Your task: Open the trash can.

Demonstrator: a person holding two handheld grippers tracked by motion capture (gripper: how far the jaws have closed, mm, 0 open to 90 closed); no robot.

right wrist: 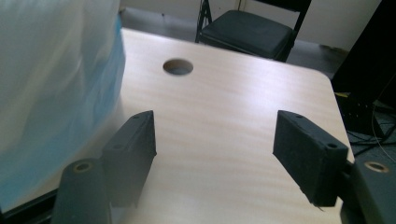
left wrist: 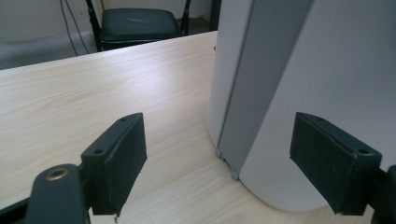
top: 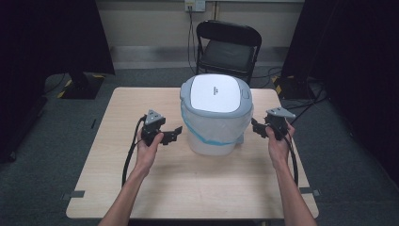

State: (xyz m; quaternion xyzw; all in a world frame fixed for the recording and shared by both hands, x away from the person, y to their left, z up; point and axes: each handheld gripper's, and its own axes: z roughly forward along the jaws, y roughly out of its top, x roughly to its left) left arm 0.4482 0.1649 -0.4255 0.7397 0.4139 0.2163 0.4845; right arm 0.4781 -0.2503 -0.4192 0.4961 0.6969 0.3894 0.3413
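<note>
Bin (top: 216,115) stands mid-surface (top: 141,188), lid shut, liner draped outside. Likely light, smooth-walled, slippery; grip both flanks. Left hand-held gripper (top: 175,133) and right hand-held gripper (top: 256,127) flank it, jaws wide, empty.

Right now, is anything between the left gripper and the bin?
No. In the high view the left gripper sits just left of the white bin, with bare table between. The left gripper view shows open jaws beside the bin wall.
</note>
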